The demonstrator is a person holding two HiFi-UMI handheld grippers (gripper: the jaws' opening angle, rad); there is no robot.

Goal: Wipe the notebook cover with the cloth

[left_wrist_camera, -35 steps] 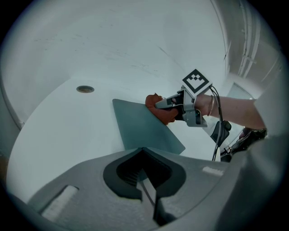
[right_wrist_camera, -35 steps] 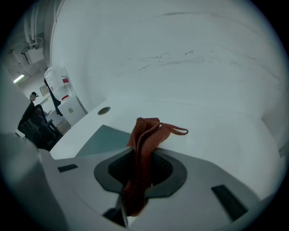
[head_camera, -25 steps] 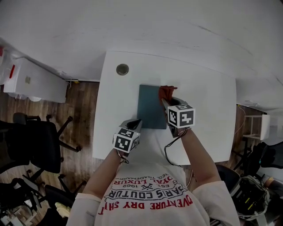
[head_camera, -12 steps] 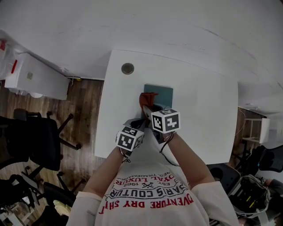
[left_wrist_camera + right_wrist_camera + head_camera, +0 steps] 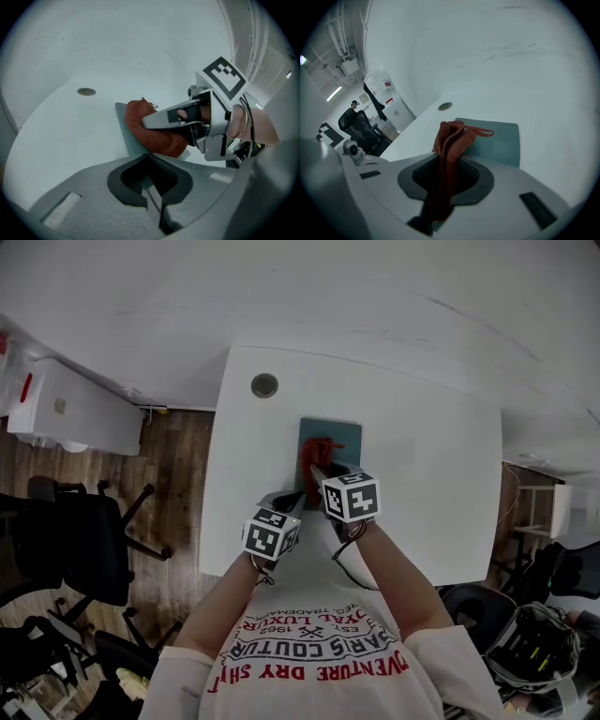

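the right tool is clenched on a rust-red cloth. the fabric is pinched upright between its jaws, with a bunched end and a thin loop sticking out past the tips. that bunched end rests on the flat teal notebook cover, toward its left side.

the left tool has its jaws drawn together with nothing between them. its tips sit just at the notebook's near left corner, though whether they touch it cannot be told.

the notebook lies closed and flat near the middle of the white desk, a little toward the left edge. its cover is plain and matte. a small round grey disc sits in the desk's far left corner, well apart.
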